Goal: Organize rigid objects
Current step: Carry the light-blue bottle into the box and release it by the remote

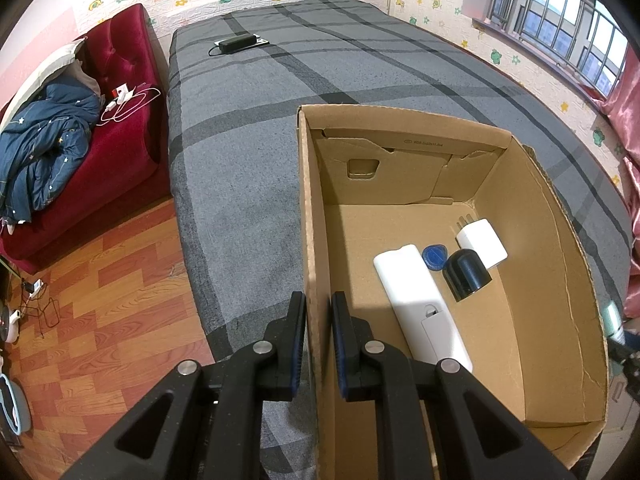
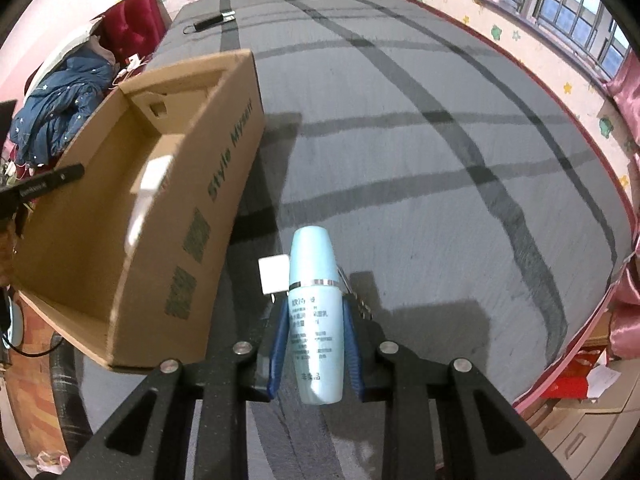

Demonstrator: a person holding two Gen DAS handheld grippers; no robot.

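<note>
My left gripper [image 1: 319, 312] is shut on the left wall of an open cardboard box [image 1: 310, 216] that sits on the grey plaid bed. Inside the box lie a long white remote [image 1: 416, 300], a small blue cap [image 1: 434, 257], a black cylinder [image 1: 466, 274] and a white charger [image 1: 482, 242]. My right gripper [image 2: 314, 320] is shut on a pale blue bottle [image 2: 314, 320] with a silver band, held above the bed to the right of the box [image 2: 160, 248]. A small white cube [image 2: 273, 276] lies on the bed just behind the bottle.
A black power adapter [image 1: 237, 43] with its cable lies at the far end of the bed [image 1: 248, 168]. A red sofa [image 1: 120, 136] with a blue quilt stands left of the bed, beside the wooden floor. Pink curtains [image 2: 628, 288] and a window line the right side.
</note>
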